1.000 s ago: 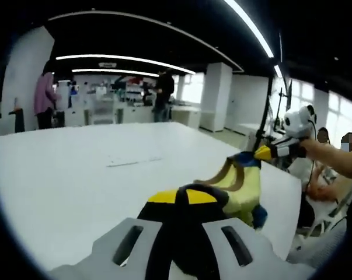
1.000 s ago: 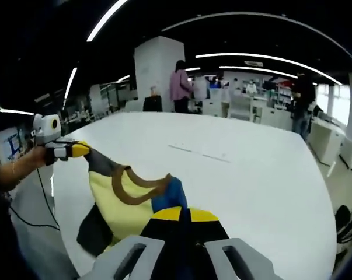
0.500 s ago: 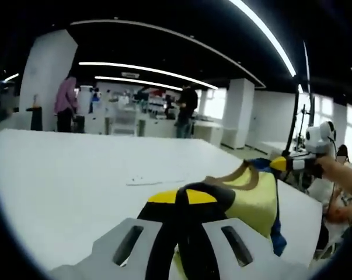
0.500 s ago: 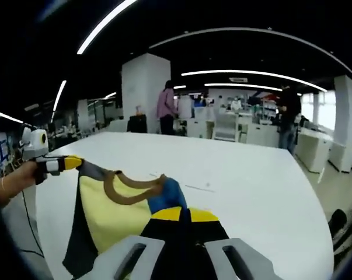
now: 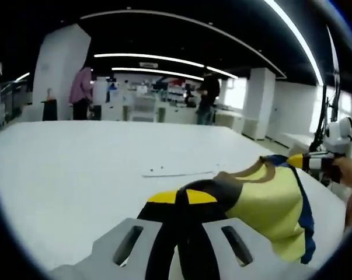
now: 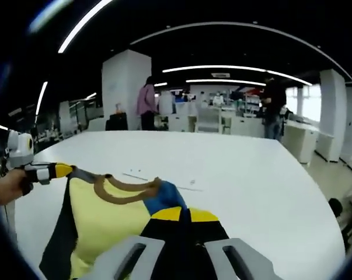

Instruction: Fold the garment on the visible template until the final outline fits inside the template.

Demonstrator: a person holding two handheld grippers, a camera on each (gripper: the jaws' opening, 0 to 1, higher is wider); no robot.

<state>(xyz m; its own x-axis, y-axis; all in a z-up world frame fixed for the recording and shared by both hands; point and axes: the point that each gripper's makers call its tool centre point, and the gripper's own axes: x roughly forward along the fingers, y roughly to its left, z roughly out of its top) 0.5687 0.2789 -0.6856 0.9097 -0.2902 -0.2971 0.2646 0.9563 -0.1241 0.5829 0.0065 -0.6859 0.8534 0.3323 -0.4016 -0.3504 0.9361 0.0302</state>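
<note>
Yellow garment (image 5: 264,204) with brown collar, blue-black sides, hangs stretched above the table.

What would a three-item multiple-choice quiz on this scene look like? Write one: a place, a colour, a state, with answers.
1. Where is the yellow fabric garment with brown neckband?
A. folded flat on the table
B. held up between both hand-held grippers
C. on the floor

2. What colour is the large table top?
A. white
B. green
C. red

3. What is the state of the left hand-held gripper?
A. open
B. shut on the garment
C. lying on the table

Answers: 1 B, the garment spans from one gripper to the right hand-held gripper; 2 A, the surface is plain white; 3 B, fabric leaves its closed tips.
</note>
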